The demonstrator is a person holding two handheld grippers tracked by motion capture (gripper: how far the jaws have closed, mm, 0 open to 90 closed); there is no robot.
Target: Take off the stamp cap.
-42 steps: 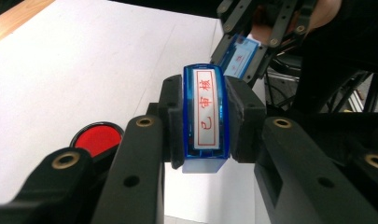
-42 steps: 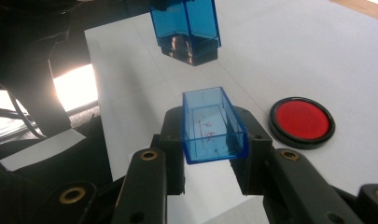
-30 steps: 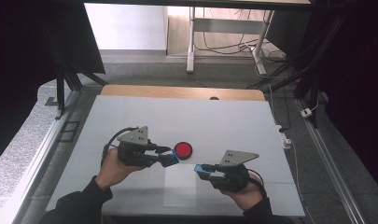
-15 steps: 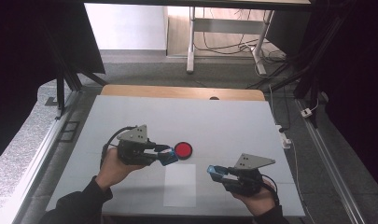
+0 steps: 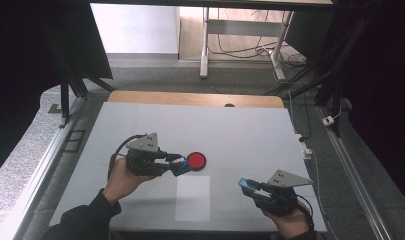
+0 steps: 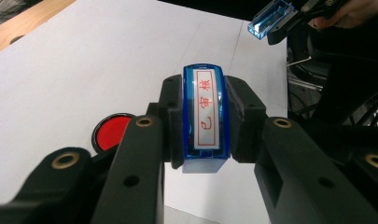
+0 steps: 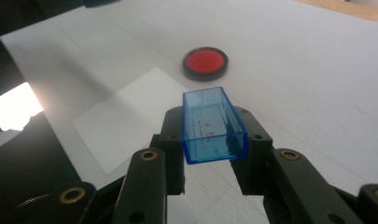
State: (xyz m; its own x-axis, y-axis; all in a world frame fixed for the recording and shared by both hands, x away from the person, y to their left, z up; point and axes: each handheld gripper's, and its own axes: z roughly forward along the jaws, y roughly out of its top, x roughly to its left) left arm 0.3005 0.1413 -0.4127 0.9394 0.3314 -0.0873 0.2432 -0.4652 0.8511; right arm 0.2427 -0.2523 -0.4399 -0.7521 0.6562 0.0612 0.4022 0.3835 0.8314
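We see the big white surface (image 5: 140,125) with a white paper sheet (image 5: 192,198) on it. Our left claw (image 5: 182,165) squeezes a blue stamp (image 6: 204,119) just beside the red ink pad (image 5: 196,160). Our right claw (image 5: 248,186), well apart, grips what looks like the stamp's clear blue cap (image 7: 213,125).

The blue plastic stamp with a white label and red writing (image 6: 204,116) is squeezed between two black fingers (image 6: 170,119), just beside the round red ink pad in its black rim (image 5: 196,160). Its label side faces up and back. The clear blue plastic cap (image 7: 212,123), shaped like a small open box, is off the stamp. It is pinched between the other black fingers (image 7: 252,140), well away from the ink pad, hollow side up.
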